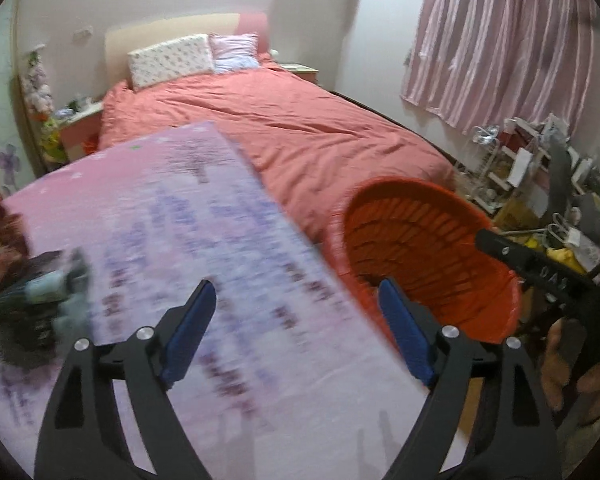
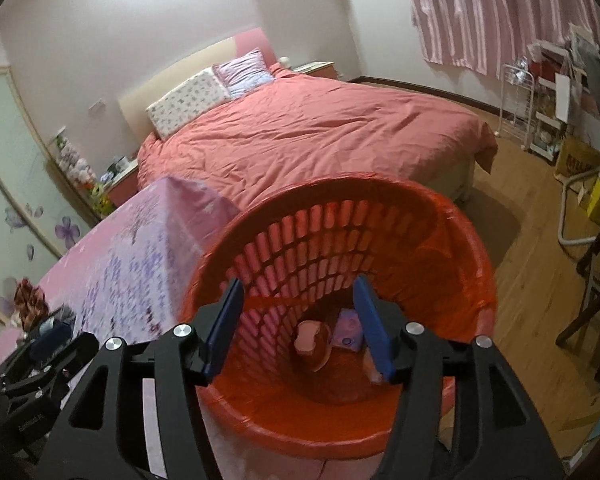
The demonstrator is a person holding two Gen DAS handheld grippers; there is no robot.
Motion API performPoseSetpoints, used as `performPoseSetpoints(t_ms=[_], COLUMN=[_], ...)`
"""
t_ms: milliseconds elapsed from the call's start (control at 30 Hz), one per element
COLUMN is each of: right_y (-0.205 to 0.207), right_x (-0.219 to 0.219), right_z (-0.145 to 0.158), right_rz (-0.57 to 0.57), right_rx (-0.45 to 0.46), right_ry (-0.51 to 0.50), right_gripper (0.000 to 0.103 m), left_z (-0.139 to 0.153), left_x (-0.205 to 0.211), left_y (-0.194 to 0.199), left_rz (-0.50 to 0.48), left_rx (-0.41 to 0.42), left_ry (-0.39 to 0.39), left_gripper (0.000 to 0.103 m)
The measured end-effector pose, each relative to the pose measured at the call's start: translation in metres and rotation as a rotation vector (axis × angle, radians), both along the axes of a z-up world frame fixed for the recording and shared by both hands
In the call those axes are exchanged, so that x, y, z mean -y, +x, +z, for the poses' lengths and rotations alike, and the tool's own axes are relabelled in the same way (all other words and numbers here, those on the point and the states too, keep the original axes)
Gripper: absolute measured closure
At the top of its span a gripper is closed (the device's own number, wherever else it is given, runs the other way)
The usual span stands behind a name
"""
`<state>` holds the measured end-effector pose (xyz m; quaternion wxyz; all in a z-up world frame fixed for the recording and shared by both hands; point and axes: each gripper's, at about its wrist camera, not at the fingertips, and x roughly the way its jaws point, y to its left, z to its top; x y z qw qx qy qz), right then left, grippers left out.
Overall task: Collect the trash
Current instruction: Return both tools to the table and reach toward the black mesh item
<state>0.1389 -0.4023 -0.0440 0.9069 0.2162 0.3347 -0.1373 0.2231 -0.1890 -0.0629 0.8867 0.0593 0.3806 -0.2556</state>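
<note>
A red slatted trash basket [image 2: 472, 248] with a red liner stands on the floor beside a table with a pink flowered cloth [image 2: 120, 264]. In the basket lie a pinkish piece [image 2: 310, 342] and a small purple item [image 2: 350, 330]. My right gripper [image 2: 298, 300] is open and empty over the basket's mouth. My left gripper [image 1: 298, 294] is open and empty above the table cloth [image 1: 180, 240], with the basket [image 1: 420, 232] to its right. A dark blurred heap of items [image 1: 40, 292] lies at the table's left edge.
A bed with a coral cover [image 2: 320, 132] fills the space behind. Cluttered shelves and boxes [image 2: 556, 112] stand at the right under a pink curtain [image 2: 500, 8]. A dark chair [image 2: 596, 300] stands on the wooden floor at far right.
</note>
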Motion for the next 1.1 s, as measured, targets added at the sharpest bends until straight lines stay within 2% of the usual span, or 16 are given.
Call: performPoseSetpoints(t_ms=[233, 533, 700, 900, 1033, 1100], right_y=[0.010, 0.041, 0.059, 0.086, 0.107, 0.113], right_x=[-0.064, -0.187, -0.256, -0.324, -0.353, -0.358], right_z=[0.010, 0.017, 0.023, 0.023, 0.015, 0.010], right_rz=[0.125, 0.369, 0.490, 0.576, 0.581, 0.572], right_rx=[0.000, -0.003, 0.026, 0.031, 0.003, -0.015], right_ry=[-0.028, -0.047, -0.071, -0.114, -0.195, -0.237], right_gripper=[0.046, 0.047, 0.049, 0.060, 0.064, 0.081], left_z=[0.004, 0.005, 0.003, -0.004, -0.007, -0.009], left_x=[-0.095, -0.231, -0.289, -0.343, -0.362, -0.367], left_y=[-0.006, -0.013, -0.015, -0.019, -0.018, -0.018], left_rz=[0.153, 0.382, 0.482, 0.570, 0.596, 0.601], left_rx=[0.025, 0.069, 0.066, 0.055, 0.041, 0.038], left_ry=[-0.013, 0.002, -0.003, -0.024, -0.044, -0.053], left_gripper=[0.021, 0.021, 0.021, 0.021, 0.021, 0.021])
